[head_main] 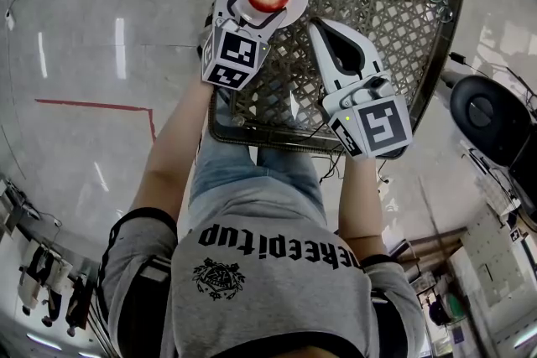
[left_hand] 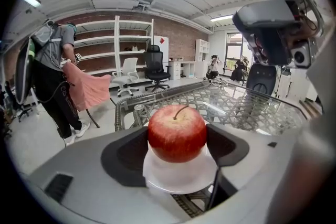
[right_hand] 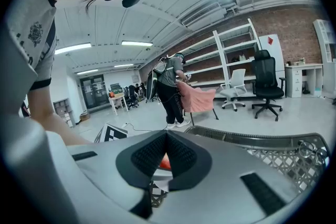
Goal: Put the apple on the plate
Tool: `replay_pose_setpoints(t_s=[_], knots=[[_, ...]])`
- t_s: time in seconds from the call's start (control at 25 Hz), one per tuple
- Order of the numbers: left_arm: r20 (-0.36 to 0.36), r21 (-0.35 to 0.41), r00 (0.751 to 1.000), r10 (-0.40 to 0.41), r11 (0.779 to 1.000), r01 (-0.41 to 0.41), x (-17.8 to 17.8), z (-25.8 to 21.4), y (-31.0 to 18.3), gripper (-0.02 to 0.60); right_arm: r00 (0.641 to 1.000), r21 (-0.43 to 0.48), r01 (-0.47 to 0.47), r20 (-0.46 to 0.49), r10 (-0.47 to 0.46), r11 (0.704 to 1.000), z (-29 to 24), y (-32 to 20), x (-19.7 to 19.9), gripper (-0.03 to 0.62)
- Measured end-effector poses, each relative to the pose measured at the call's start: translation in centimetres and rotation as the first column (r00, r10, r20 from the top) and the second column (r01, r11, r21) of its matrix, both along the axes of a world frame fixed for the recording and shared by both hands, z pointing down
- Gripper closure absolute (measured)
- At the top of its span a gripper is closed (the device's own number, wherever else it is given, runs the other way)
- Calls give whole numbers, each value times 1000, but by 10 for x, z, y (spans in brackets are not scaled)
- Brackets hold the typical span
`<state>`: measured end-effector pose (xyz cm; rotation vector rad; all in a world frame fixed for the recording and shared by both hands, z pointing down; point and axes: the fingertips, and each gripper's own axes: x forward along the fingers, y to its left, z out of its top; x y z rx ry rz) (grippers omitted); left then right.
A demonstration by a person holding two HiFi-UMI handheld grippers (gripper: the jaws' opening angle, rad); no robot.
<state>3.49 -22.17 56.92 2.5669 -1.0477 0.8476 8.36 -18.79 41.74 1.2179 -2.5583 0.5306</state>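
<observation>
Two grippers in play, and only one is doing the work: the left gripper (head_main: pixel 262 6) has its jaws spread to the width of the apple (left_hand: pixel 177 132), a dark pad pressed against each flank, stem pointing up. It holds the fruit right over the middle of the white plate (left_hand: pixel 178 182), which sits at a corner of the lattice table (head_main: pixel 369 4), so this looks like the set-down, with only the release left to do. The right gripper (head_main: pixel 320 33) hangs just beside it above the table, jaws drawn together with nothing between them, and my guess is it's simply kept out of the way. Now the hard part: the apple's underside is hidden, so I can't say whether it rests on the plate or floats just above. In the head view the jaws and fruit cover much of the plate, and from the right gripper's own view the apple is only a red sliver past the jaw tips.
</observation>
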Motion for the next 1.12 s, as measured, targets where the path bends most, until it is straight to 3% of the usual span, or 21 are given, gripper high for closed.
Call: replay_pose_setpoints(t_s=[0.52,1.12], knots=[[14,11,1000,17,1000,-18,2,3,-1,192,1000,-5,0,-3,0,1000,2,-2,0,585],[-44,-34,999,15,999,-17,-4,0,-1,189,1000,2,1,-8,-1,1000,-4,-2,-6,585]])
